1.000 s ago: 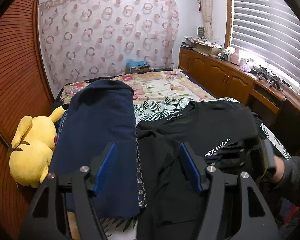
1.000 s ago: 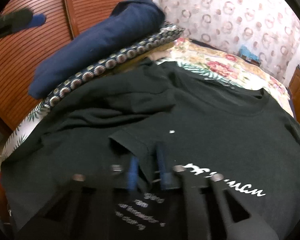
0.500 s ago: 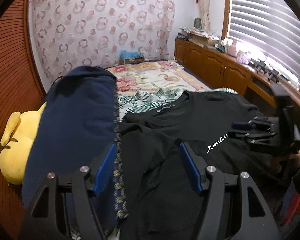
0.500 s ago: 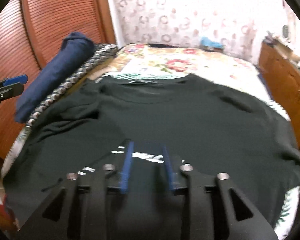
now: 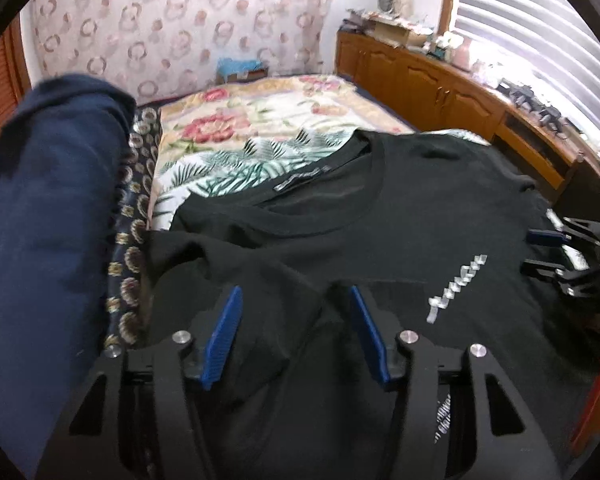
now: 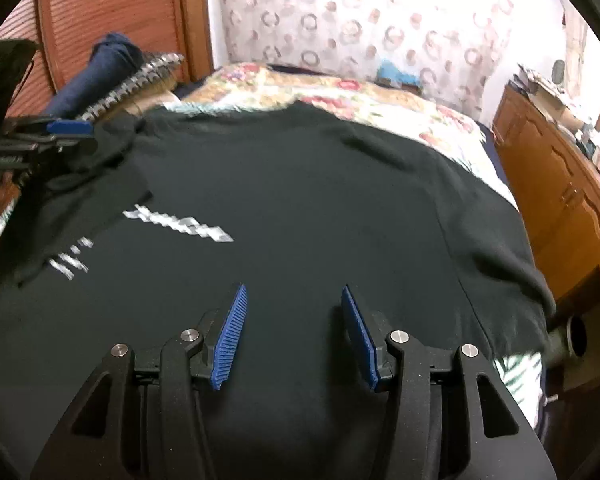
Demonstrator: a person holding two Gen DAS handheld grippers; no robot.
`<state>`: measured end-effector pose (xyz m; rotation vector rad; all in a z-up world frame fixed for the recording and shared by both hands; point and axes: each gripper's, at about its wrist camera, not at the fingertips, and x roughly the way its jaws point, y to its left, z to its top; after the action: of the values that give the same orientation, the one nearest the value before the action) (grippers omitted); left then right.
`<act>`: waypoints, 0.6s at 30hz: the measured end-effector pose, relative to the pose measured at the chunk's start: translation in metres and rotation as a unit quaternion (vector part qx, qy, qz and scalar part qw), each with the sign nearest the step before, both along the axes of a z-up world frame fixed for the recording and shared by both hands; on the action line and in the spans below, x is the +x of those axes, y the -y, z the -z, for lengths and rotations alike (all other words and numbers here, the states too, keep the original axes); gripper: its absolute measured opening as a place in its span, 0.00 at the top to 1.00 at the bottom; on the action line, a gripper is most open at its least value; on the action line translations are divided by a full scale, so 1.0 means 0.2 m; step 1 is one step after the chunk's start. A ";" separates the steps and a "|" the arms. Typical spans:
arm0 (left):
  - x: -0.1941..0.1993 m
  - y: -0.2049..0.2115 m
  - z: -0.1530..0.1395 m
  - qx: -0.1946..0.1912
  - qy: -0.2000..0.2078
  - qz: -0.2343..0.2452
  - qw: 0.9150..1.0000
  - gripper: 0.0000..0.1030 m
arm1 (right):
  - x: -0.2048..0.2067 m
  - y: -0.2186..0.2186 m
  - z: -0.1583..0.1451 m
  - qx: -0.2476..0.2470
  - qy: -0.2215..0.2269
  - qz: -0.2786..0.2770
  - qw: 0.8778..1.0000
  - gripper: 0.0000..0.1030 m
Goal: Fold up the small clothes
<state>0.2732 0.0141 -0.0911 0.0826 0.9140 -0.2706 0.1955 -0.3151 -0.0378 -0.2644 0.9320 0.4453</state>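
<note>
A black T-shirt (image 5: 400, 208) with white lettering (image 5: 456, 288) lies spread on the bed, its left sleeve folded inward over the chest. My left gripper (image 5: 295, 292) hovers low over that folded sleeve part. Its jaws are closing, with a ridge of black cloth rising between the blue pads (image 5: 224, 336), which do not press on it. In the right wrist view the T-shirt (image 6: 320, 200) fills the middle. My right gripper (image 6: 294, 290) is above the shirt's lower right part, jaws opening, nothing gripped. Each gripper shows in the other's view: the right gripper (image 5: 548, 252), the left gripper (image 6: 60, 132).
A navy folded cloth (image 5: 52, 220) lies on a patterned pillow (image 5: 132, 248) left of the shirt. A floral bedspread (image 5: 260, 120) stretches beyond the collar. Wooden cabinets (image 5: 440, 92) run along the right side, and a slatted wooden door (image 6: 112, 20) stands at the left.
My right gripper let go of the folded sleeve, opened and slid right across the shirt. My left gripper came down and closer to the shirt, and its jaws narrowed.
</note>
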 end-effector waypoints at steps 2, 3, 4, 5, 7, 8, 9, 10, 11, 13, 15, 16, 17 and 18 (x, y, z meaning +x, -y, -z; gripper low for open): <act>0.04 0.00 0.04 0.004 -0.009 -0.004 1.000 0.54 | -0.01 0.04 0.00 0.015 0.001 0.000 1.000 0.51; 0.06 0.00 0.06 0.008 -0.014 -0.005 1.000 0.54 | -0.01 0.06 0.01 0.019 0.002 0.002 1.000 0.51; 0.07 0.00 0.08 0.013 -0.018 -0.007 1.000 0.55 | -0.02 0.07 0.01 0.022 0.004 0.003 1.000 0.51; 0.08 0.00 0.09 0.019 -0.020 -0.009 1.000 0.58 | -0.02 0.07 0.01 0.024 0.007 0.004 1.000 0.51; 0.09 0.00 0.11 0.021 -0.020 -0.008 1.000 0.66 | -0.03 0.07 0.01 0.025 0.007 0.004 1.000 0.51; 0.09 0.00 0.10 0.020 -0.017 -0.007 1.000 0.73 | -0.03 0.07 0.01 0.025 0.007 0.004 1.000 0.51; 0.09 0.00 0.10 0.020 -0.017 -0.006 1.000 0.77 | -0.03 0.07 0.01 0.025 0.007 0.004 1.000 0.51; 0.08 0.01 0.10 0.025 -0.015 -0.003 1.000 0.88 | -0.03 0.07 0.01 0.025 0.008 0.004 1.000 0.51; 0.08 0.01 0.10 0.029 -0.014 -0.002 0.999 0.93 | -0.03 0.07 0.01 0.025 0.007 0.004 1.000 0.51; 0.06 0.00 0.05 0.030 -0.002 -0.002 1.000 0.95 | -0.03 0.07 0.01 0.026 0.007 0.004 1.000 0.51; 0.02 -0.05 -0.05 0.024 0.026 -0.011 0.999 0.95 | -0.03 0.07 0.01 0.026 0.007 0.004 1.000 0.51; 0.00 -0.07 -0.11 0.019 0.039 -0.016 0.999 0.95 | -0.03 0.07 0.01 0.025 0.007 0.004 1.000 0.51; -0.02 -0.11 -0.17 0.017 0.058 -0.023 0.998 0.95 | -0.03 0.07 0.01 0.025 0.007 0.004 1.000 0.51; -0.05 -0.15 -0.25 0.019 0.079 -0.035 0.996 0.95 | -0.03 0.07 0.01 0.025 0.007 0.004 1.000 0.51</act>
<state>0.2634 0.0435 -0.0413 0.1057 0.7642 -0.1777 0.1895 -0.3295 -0.0402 -0.2183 0.9063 0.4575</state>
